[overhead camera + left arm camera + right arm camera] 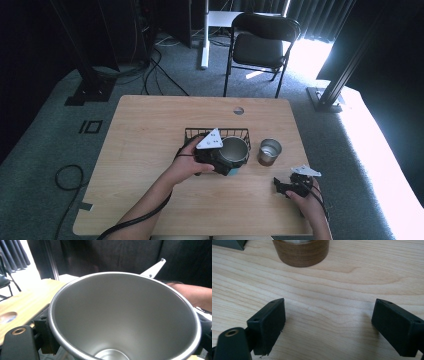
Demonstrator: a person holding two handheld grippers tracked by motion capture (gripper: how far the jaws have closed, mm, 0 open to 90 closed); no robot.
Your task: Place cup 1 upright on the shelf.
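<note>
The left gripper (220,160) is clamped on a steel cup (233,151), holding it tilted so that its open mouth faces up toward the high view; the grey three-cornered plate sits above the hand just left of the cup. In the left gripper view the steel cup (125,315) lies between the two black jaws, its rim pressed close to them on both sides, and its bare, brushed inside runs down to a small round bottom. The cup is held at the near edge of a black wire basket (217,133), which stands in the middle of the table (150,130). Just to the right of the basket a second cup (269,151) stands upright on the table, its lower part wrapped in a brown wood-grain band. The right gripper (287,187) rests low near the table's front right corner, well apart from the basket, its jaws spread wide with nothing between them. In the right gripper view the right gripper (328,325) shows bare wood between its jaws, and the wood-grain base of the second cup (300,252) stands a little ahead of them. Beyond the table, a black folding chair (260,42) stands on the grey carpet.
</note>
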